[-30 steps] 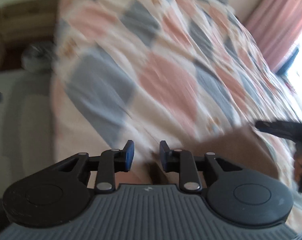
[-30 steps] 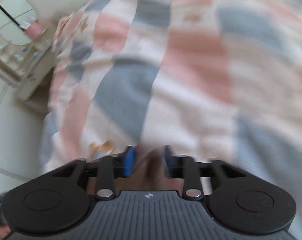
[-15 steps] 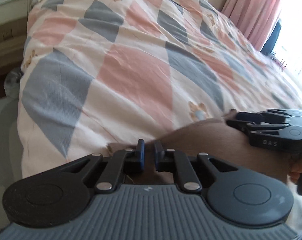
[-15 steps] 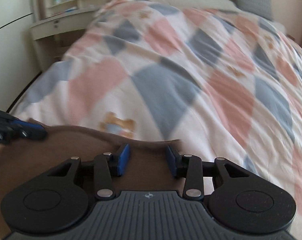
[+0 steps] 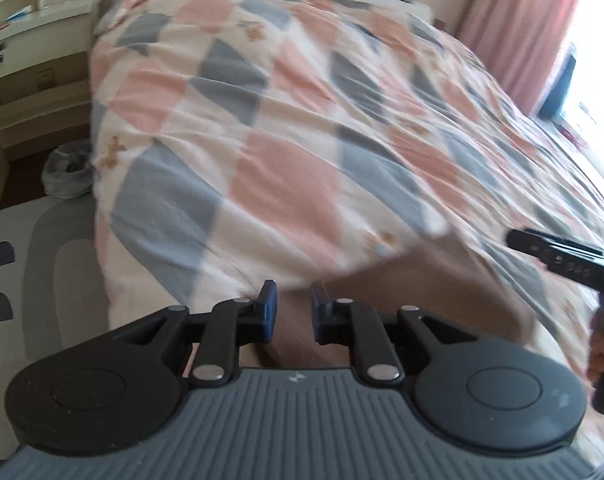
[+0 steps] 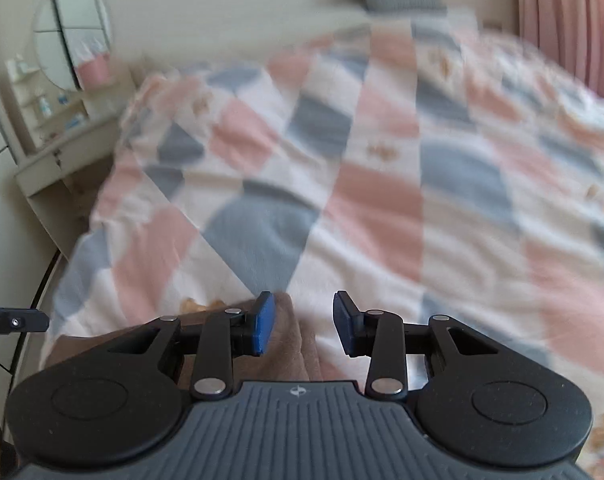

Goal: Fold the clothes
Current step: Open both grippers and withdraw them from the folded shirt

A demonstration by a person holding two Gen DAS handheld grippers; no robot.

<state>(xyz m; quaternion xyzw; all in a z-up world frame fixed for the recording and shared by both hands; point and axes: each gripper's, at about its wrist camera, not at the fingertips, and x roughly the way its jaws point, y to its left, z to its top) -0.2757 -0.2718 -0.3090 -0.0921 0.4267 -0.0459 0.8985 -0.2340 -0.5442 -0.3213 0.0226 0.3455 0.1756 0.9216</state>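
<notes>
A brown garment [image 5: 413, 280] lies on the bed's near edge, on the checked quilt [image 5: 286, 128]. My left gripper [image 5: 292, 310] hovers over its left end, jaws apart with brown cloth showing in the gap but not pinched. My right gripper [image 6: 302, 320] is open over the garment's right end [image 6: 290, 336]; the cloth lies under and beside its left finger. The right gripper also shows at the right of the left wrist view [image 5: 561, 256], and the left gripper's tip shows in the right wrist view [image 6: 18, 322].
The quilt is pink, grey and white and covers the whole bed. A cream dresser [image 5: 26, 64] with a round mirror [image 6: 72, 32] stands left of the bed. A waste bin [image 5: 68, 170] and a grey rug [image 5: 34, 264] are on the floor. Pink curtains [image 5: 517, 20] hang at the right.
Both grippers have opened wider since half a second ago. The left let go of the brown garment it had pinched. Both views have tilted up and pulled back a little.
</notes>
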